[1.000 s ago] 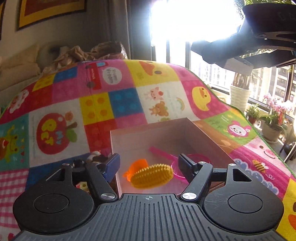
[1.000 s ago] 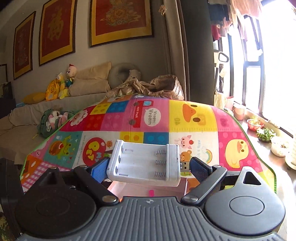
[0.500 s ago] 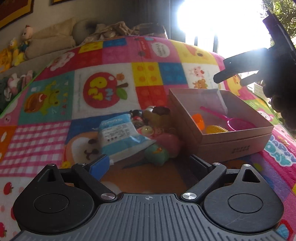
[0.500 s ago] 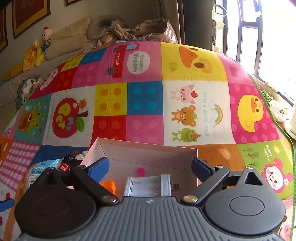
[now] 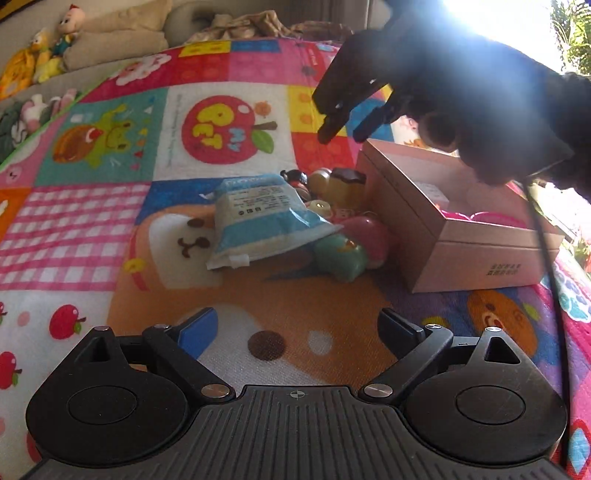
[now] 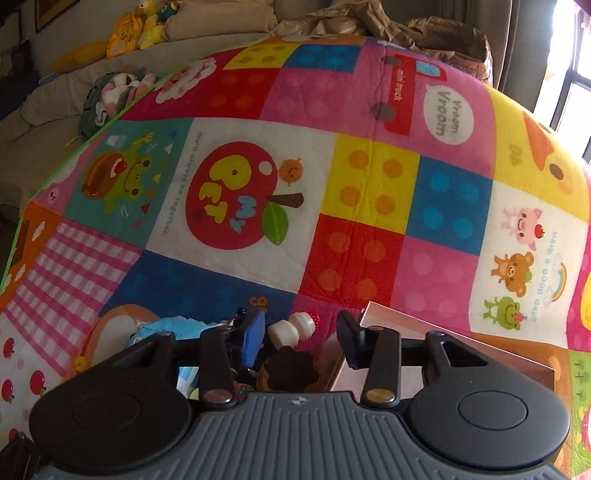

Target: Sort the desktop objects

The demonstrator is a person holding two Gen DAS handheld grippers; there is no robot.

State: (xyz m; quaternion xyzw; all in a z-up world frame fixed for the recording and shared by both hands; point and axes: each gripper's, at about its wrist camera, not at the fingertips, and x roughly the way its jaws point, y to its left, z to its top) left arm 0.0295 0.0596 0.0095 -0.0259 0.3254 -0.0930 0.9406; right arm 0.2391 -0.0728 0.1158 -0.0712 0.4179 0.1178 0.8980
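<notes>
A pink cardboard box [image 5: 480, 251] sits on the colourful mat at right; a white holder and pink toys show inside. Left of it lies a pile: a blue-and-white packet [image 5: 258, 218], a green toy [image 5: 341, 258], a pink toy [image 5: 369, 236], a brown-topped pudding toy [image 5: 349, 184] and small bottles. My left gripper [image 5: 295, 332] is open and empty, low over the mat in front of the pile. My right gripper [image 6: 301, 339] is open and empty above the pile; a small white bottle [image 6: 291, 330] and a dark-topped toy [image 6: 288, 373] lie below it. The box corner [image 6: 388, 314] is at its right.
The right gripper [image 5: 341, 127] and the gloved hand hang dark over the box in the left wrist view. A sofa with plush toys [image 6: 144, 22] and crumpled cloth stands behind the mat. A bright window is at far right.
The right gripper let the white battery holder go into the box, then moved left over the pile. The left gripper drew back from the box and now faces the pile.
</notes>
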